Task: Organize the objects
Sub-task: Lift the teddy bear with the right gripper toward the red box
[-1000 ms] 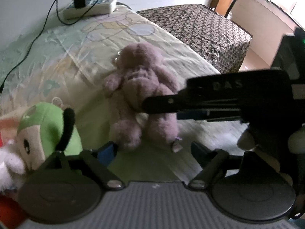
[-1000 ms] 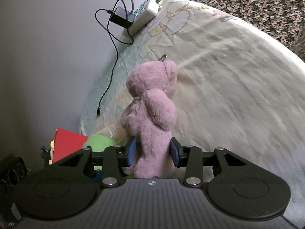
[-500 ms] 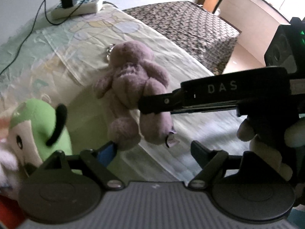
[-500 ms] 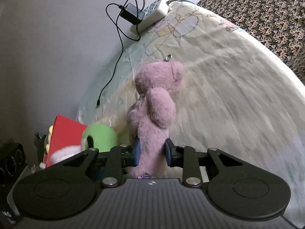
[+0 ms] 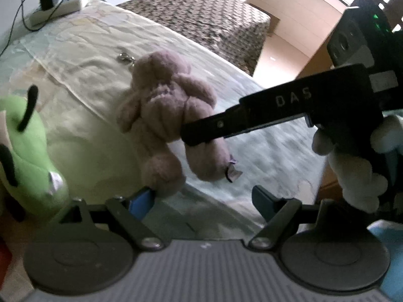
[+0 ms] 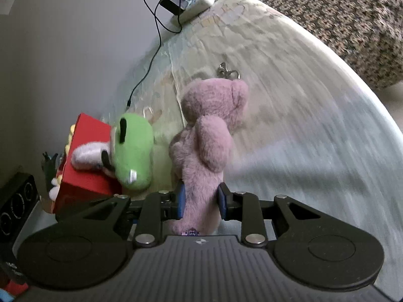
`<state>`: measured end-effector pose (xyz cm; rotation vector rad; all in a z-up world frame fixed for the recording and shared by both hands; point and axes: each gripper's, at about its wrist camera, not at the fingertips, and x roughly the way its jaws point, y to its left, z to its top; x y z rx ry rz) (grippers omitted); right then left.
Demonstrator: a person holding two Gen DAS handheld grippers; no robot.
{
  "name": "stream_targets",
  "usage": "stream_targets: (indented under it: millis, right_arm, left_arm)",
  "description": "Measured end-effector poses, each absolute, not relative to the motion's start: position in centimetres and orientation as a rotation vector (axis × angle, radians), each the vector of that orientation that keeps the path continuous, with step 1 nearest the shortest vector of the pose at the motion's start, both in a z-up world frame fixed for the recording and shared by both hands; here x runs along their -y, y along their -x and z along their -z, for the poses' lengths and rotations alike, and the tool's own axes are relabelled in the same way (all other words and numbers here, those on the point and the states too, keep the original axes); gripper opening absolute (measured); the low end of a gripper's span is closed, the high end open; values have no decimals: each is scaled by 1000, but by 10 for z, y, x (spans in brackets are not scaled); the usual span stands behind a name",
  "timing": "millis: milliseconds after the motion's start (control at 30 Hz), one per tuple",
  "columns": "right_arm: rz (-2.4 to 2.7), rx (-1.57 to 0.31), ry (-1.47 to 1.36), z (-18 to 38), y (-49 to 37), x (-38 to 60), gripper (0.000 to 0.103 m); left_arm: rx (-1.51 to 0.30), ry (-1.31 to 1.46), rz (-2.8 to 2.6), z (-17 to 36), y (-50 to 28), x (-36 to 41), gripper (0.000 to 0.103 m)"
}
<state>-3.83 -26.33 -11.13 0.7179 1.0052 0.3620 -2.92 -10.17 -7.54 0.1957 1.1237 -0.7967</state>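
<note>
Spreading under everything was the bed, its pale printed sheet rumpled, with a dark patterned cover beyond it and a power strip with a charger and cable at the far edge by the wall. Next in size was the red box at the bed's near corner by the wall, with a green stuffed toy lying against it and a white plush thing between the two.

The pink teddy bear hung clear of the sheet, held up by the right tongs. Their blue pads were closed on its lower body, squeezing the plush in from both sides, legs toward the camera and head pointing away. A small metal key clip stuck out from its head. A gloved hand gripped that tool's handle.

The left tongs stood wide open, holding nothing, just below the bear's dangling feet.

To my eye the step was carrying the bear over to join the other toys by the box. Doing it well meant keeping the squeeze steady, since soft plush can slip, lifting high enough that the feet cleared the green toy, and letting go only once the bear sat beside it. The open left tongs could steady the legs.
</note>
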Motion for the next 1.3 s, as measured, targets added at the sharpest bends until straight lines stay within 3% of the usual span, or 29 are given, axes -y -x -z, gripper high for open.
stream_targets:
  millis: [233, 300, 367, 467, 733, 833, 1067, 1300]
  right_arm:
    - [-315, -988, -743, 111, 50, 272, 33]
    - [-308, -967, -764, 110, 49, 277, 35]
    - [-290, -942, -773, 107, 49, 282, 44]
    - [-278, -926, -810, 110, 45, 289, 47]
    - [-265, -919, -819, 113, 37, 293, 49]
    - [-224, -895, -794, 111, 36, 304, 58]
    - [-237, -909, -877, 122, 22, 316, 58]
    - [-363, -962, -898, 129, 2, 291, 50]
  left_arm:
    - [-1103, -199, 799, 72, 39, 96, 80]
    - [-1090, -178, 786, 67, 38, 92, 82]
    - [-1071, -154, 771, 62, 35, 89, 89]
    - [-1053, -132, 736, 58, 24, 90, 91]
    - [-1093, -124, 718, 72, -4, 117, 91]
    - [-1108, -125, 721, 77, -11, 126, 91]
    - [-1132, -126, 718, 85, -24, 136, 91]
    - [-1155, -144, 725, 93, -27, 141, 91]
